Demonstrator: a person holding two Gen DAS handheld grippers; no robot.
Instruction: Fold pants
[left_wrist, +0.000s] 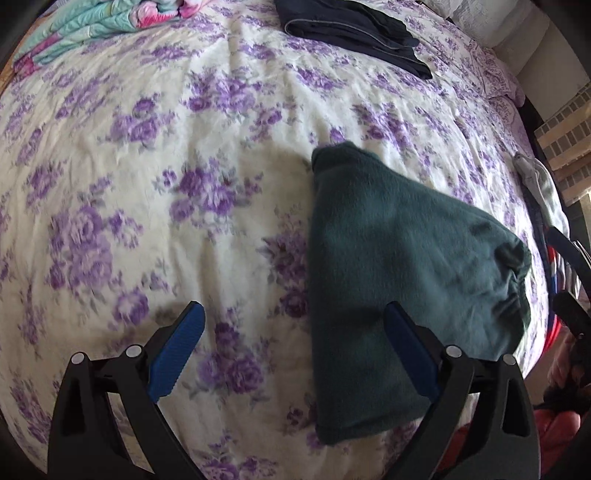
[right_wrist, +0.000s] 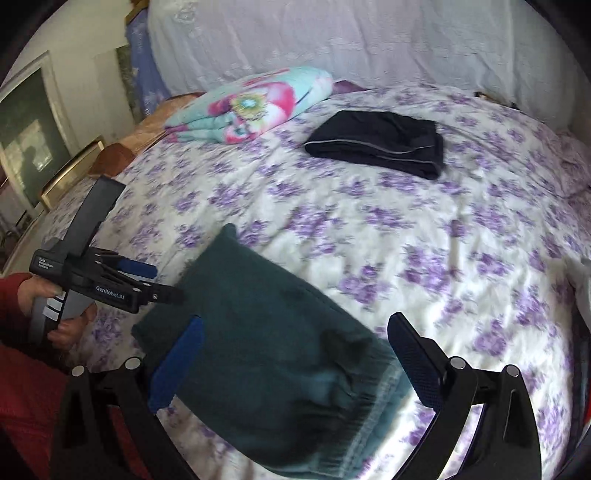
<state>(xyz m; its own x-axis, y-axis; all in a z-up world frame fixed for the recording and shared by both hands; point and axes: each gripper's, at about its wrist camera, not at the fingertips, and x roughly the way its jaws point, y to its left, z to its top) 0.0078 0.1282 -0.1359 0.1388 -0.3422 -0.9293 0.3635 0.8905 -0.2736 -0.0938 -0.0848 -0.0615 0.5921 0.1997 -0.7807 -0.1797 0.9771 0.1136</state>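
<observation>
Dark green fleece pants (left_wrist: 399, 280) lie folded into a compact bundle on the floral bedspread (left_wrist: 184, 147). They also show in the right wrist view (right_wrist: 266, 343), waistband end nearest the camera. My left gripper (left_wrist: 295, 347) is open and empty, its right finger over the pants' left part. It also shows in the right wrist view (right_wrist: 147, 282), at the pants' left edge. My right gripper (right_wrist: 295, 362) is open and empty, straddling the waistband end from above.
Folded black pants (right_wrist: 384, 147) lie further back on the bed. A folded floral quilt (right_wrist: 251, 103) sits at the far left. A white pillow cover (right_wrist: 369, 40) runs along the back. Grey clothing (left_wrist: 535, 181) lies at the bed's right edge.
</observation>
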